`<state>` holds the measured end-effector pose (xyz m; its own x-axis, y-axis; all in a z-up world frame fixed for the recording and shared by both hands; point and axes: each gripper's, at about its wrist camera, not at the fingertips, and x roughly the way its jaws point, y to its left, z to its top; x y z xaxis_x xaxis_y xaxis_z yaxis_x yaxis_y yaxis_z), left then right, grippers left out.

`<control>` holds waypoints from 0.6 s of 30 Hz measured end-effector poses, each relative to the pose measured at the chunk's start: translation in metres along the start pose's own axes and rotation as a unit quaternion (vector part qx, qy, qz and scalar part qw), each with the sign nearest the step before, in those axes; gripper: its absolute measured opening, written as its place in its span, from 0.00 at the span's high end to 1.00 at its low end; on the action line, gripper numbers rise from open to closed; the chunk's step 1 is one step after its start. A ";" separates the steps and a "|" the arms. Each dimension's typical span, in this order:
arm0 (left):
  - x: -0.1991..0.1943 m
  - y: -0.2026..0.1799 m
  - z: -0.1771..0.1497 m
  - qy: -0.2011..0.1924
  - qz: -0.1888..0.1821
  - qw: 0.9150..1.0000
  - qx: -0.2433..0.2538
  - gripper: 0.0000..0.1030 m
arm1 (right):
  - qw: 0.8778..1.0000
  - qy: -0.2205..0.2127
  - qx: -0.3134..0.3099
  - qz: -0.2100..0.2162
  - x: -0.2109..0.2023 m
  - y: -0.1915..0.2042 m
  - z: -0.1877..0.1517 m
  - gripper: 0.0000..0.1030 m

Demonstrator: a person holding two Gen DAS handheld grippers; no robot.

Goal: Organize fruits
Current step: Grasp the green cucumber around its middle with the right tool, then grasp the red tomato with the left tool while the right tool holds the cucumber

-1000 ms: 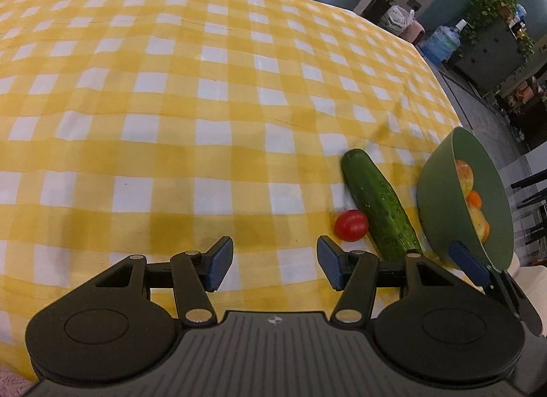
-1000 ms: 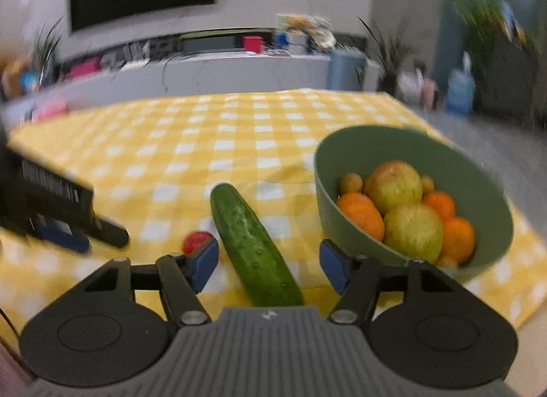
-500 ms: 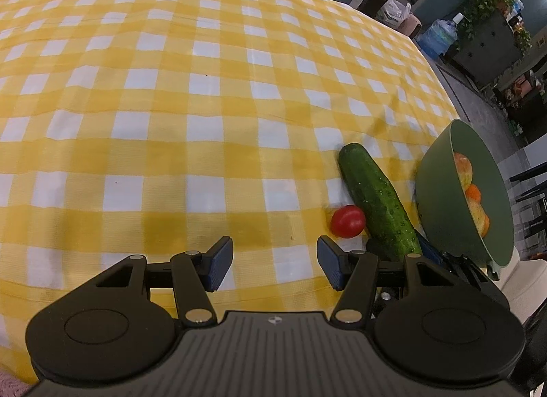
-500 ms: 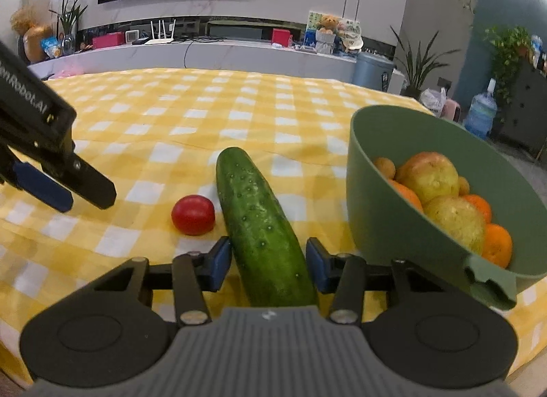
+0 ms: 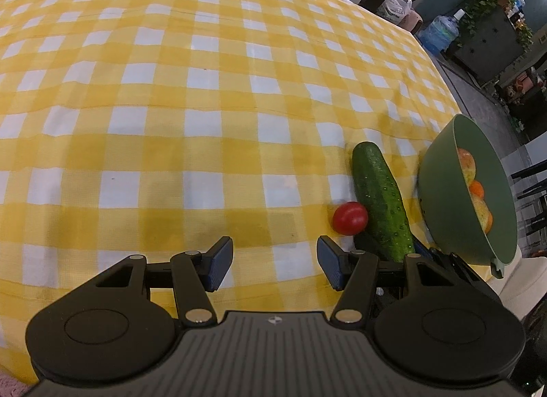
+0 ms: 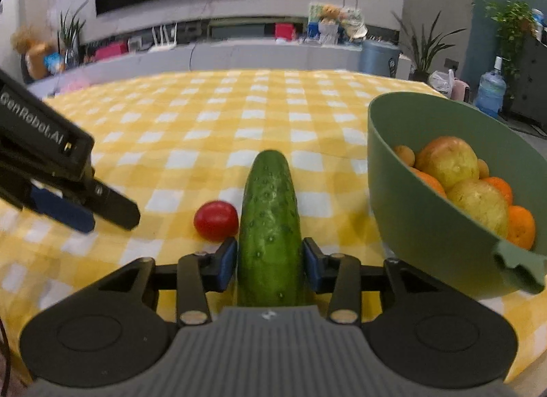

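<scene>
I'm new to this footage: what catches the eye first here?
The cucumber lies lengthwise between the right gripper pads, which have just been closing on it. A small red tomato sits at its left, and a green bowl of fruit stands to the right on the yellow checked tablecloth.

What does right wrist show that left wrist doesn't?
Only right wrist: the right gripper with its pads against the near end of the cucumber, its jaws having just been closing on it; the full bowl contents, oranges and yellowish fruit; the left gripper's fingers from the side.
Only left wrist: the left gripper open over bare tablecloth, nothing between its jaws.
Both: cucumber, tomato touching its left side, green bowl.
</scene>
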<state>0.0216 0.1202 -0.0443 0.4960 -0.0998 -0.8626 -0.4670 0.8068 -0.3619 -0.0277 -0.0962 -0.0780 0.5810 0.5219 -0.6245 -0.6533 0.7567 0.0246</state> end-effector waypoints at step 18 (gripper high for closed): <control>0.002 -0.023 -0.003 -0.065 -0.080 0.988 0.112 0.35 | 0.998 -0.041 0.041 0.015 -0.004 -0.020 -0.012 0.65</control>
<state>0.0311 0.0992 -0.0388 0.6466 -0.1727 -0.7430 -0.2086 0.8969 -0.3900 -0.0231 -0.1184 -0.0854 0.6024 0.5723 -0.5565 -0.6308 0.7685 0.1074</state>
